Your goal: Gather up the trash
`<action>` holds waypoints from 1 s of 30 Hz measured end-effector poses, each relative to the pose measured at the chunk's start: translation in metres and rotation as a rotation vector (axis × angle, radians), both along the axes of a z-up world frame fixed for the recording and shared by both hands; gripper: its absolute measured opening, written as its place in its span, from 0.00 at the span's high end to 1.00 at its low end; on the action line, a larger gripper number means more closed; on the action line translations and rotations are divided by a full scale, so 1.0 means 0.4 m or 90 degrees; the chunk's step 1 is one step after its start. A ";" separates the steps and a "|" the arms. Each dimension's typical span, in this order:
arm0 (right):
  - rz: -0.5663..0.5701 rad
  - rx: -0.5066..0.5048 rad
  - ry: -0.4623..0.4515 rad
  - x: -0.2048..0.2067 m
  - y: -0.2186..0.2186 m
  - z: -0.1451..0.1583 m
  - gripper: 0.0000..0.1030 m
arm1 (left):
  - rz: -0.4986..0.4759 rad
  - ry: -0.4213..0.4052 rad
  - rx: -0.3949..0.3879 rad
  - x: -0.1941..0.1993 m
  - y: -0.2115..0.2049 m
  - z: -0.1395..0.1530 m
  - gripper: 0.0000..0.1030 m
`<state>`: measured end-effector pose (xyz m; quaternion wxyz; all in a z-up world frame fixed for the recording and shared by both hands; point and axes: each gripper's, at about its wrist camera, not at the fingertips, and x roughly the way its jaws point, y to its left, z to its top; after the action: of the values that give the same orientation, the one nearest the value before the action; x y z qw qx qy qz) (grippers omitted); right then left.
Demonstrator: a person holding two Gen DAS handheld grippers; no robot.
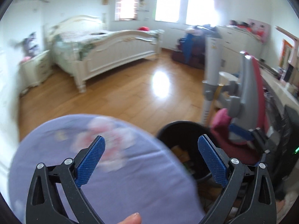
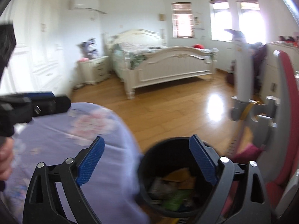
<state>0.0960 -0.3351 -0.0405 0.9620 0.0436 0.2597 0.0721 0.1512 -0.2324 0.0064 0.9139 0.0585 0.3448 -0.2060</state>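
Black bin [image 2: 168, 179] of trash lies below empty, spread right tongs [image 2: 147, 160].

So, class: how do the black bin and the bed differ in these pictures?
The bin is black and round; the bed is cream with a curved footboard. The bin sits close below the open right gripper; the bed stands far across the room. The bin holds trash; the bed carries bedding. Both stand on the wooden floor.

We see a big white bed [image 2: 168, 69] on a shiny wooden floor [image 1: 130, 97]. A purple cushion [image 1: 104, 177] is near us, beside a red and grey chair [image 1: 250, 85].
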 end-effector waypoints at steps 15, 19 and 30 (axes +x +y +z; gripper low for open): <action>0.193 0.092 0.038 -0.070 0.417 0.054 0.05 | 0.306 -0.064 0.089 -0.260 0.599 -0.084 0.05; 0.187 0.063 0.038 -0.076 0.487 0.010 0.05 | 0.351 -0.033 0.036 -0.268 0.695 -0.152 0.05; 0.098 -0.002 -0.002 -0.044 0.536 -0.054 0.05 | 0.365 -0.023 -0.037 -0.198 0.735 -0.214 0.05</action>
<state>0.0785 -0.1209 -0.0620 0.9541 0.0220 0.2609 0.1453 0.0722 0.0615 -0.0792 0.9421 -0.0638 0.3252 0.0521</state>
